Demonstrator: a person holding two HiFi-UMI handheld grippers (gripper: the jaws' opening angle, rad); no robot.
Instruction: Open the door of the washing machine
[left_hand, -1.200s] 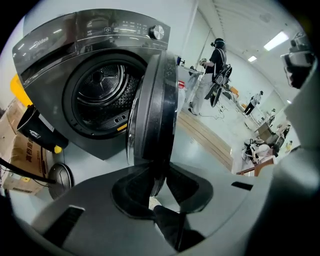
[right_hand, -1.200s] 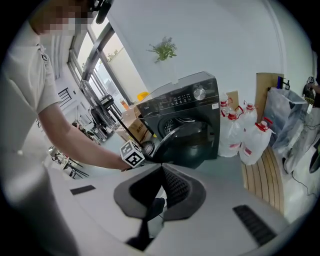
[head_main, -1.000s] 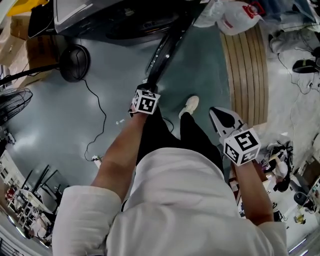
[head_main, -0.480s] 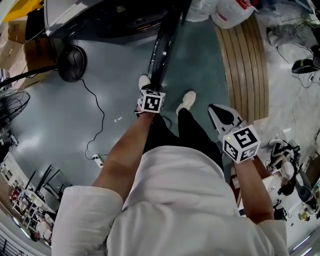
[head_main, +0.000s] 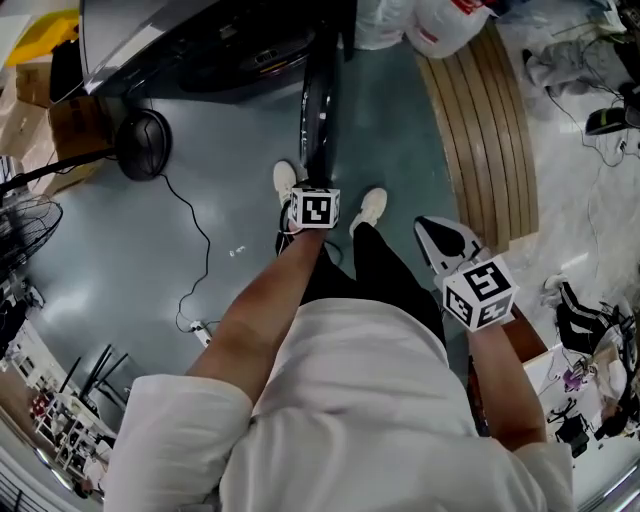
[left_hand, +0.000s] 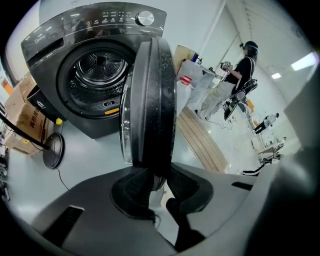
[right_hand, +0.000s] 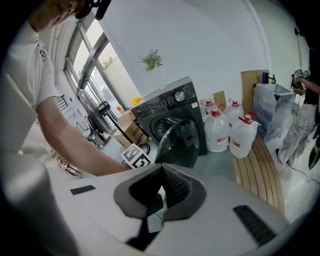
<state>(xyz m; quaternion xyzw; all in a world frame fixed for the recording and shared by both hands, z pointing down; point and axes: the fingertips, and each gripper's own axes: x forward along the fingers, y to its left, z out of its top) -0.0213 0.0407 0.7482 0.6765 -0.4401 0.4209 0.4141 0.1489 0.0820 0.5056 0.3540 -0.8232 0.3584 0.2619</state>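
Only its own view shows left gripper (left_hand: 159, 174) clamping the door (left_hand: 155, 100) edge; right gripper (right_hand: 161, 170) closed, empty.

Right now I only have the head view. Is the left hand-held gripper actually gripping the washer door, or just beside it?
Observer: Gripping. In the left gripper view the door runs edge-on between the jaws of the left hand-held gripper, which are clamped on its rim.
Operator: Is the opening exposed?
Observer: Yes. The door stands well off the front, and the drum is in plain sight; the part I can see looks empty.
Operator: And the other one?
Observer: The right hand-held gripper has its jaws together on nothing, and it is held back from the washer.
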